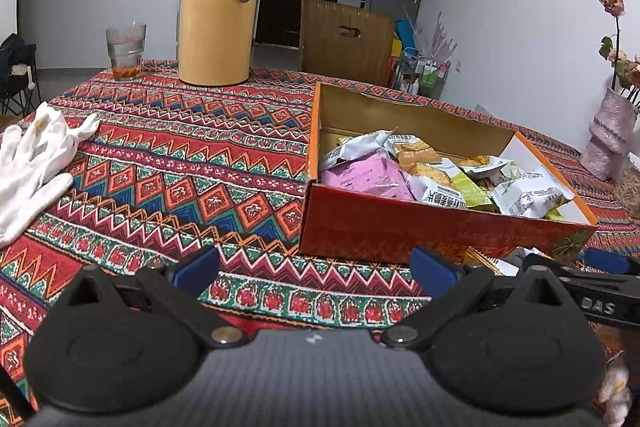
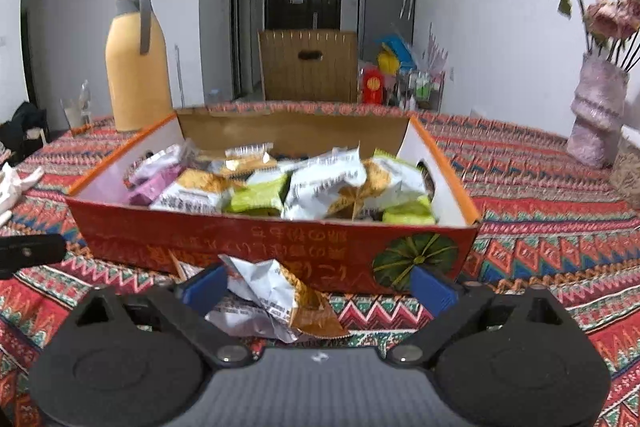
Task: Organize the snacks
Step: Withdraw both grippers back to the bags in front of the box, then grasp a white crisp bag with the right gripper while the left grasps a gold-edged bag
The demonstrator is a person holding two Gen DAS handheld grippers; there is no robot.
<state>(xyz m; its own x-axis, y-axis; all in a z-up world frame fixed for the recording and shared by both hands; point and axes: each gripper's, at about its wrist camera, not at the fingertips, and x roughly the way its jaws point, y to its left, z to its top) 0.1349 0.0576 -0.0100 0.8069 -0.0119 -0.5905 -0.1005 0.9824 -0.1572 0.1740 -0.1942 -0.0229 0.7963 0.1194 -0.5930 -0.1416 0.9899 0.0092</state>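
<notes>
A patterned cloth (image 1: 208, 163) is covering the table, with a door and fridge behind. The box (image 2: 276, 247) is sitting toward the table's right side, already heaped with snacks (image 2: 320, 187). One loose packet (image 2: 280, 299) is lying on the cloth just before the box's near wall, between the spread jaws of the right gripper (image 2: 318, 285); the left pad is touching or nearly touching it, the right pad standing clear, so nothing is being gripped. To do this well, I judge it is worth centring on the crumpled packet before closing. The left gripper (image 1: 316, 265) is hanging wide and empty. Only the left view is showing the gloves (image 1: 36, 163) and glass (image 1: 125, 51); only the right view is showing the whole packet.
</notes>
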